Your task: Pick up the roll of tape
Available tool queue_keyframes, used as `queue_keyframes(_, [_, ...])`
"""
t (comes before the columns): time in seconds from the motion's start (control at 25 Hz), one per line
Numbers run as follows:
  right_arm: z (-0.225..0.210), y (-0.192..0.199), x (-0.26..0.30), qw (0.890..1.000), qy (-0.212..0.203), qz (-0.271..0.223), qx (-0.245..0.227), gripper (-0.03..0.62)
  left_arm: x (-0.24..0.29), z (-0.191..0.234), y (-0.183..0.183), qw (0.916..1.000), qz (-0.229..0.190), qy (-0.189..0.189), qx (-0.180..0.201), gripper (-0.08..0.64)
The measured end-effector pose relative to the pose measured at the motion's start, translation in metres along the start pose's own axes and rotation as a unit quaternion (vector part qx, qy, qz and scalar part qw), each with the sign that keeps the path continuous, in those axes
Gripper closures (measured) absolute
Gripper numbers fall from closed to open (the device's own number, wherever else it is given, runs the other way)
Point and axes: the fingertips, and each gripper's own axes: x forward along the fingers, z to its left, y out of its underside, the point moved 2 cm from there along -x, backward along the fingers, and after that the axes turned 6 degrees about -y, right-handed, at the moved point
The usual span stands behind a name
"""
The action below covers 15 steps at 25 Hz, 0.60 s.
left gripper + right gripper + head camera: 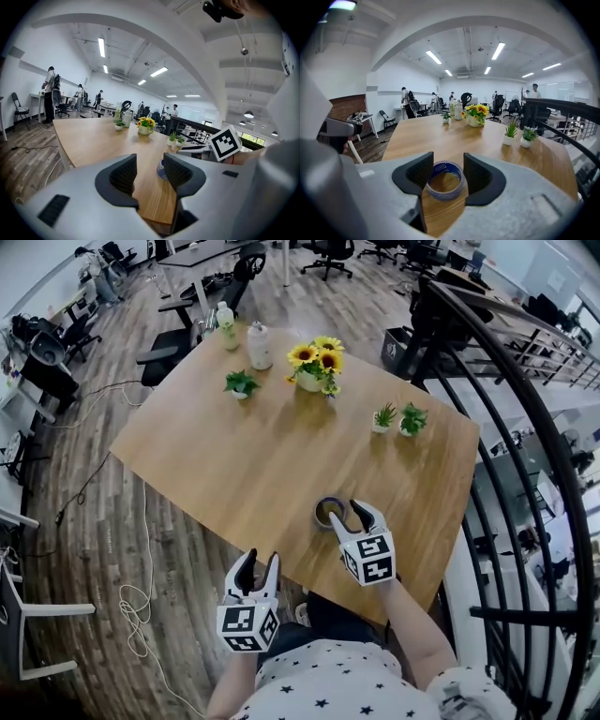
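The roll of tape (328, 512) lies flat on the wooden table (234, 456) near its front edge; it has clear tape on a blue-printed core. My right gripper (352, 514) is open right behind it, one fingertip at the roll's edge. In the right gripper view the tape (446, 192) sits just ahead of and between the two open pads of the right gripper (447, 171). My left gripper (258, 568) hangs open off the table's front edge with nothing in it. In the left gripper view, a blue sliver of the tape (161, 169) shows past the left gripper (150, 171).
A pot of sunflowers (316, 367), three small potted plants (242, 382) (384, 416) (412, 420) and two bottles (260, 345) (226, 324) stand at the table's far side. A black railing (506, 427) runs along the right. Cables (136, 606) lie on the floor at left.
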Motion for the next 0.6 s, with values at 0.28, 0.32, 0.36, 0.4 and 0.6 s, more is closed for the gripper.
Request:
queue_keyframes(0.28, [-0.023,0.027,0.029,0.999,0.007,0.045,0.015,0.402,0.027,0.005,0.001,0.9998,0.016,0.002,0.009,0.387])
queue_keyframes(0.32, [-0.025,0.029,0.033,0.999,0.007,0.051,0.016,0.402,0.031,0.006,0.000,0.9998,0.018,0.002,0.009,0.387])
queue_keyframes(0.36, [-0.026,0.032,0.036,0.998,0.006,0.056,0.017,0.402,0.035,0.006,-0.001,0.9998,0.019,0.002,0.009,0.387])
queue_keyframes(0.4, [-0.027,0.034,0.039,0.998,0.004,0.061,0.018,0.402,0.039,0.007,-0.001,0.9998,0.020,0.002,0.009,0.387])
queue_keyframes(0.6, [-0.030,0.045,0.050,0.997,0.001,0.078,0.022,0.419,0.055,0.006,-0.002,0.9996,0.026,0.006,0.011,0.387])
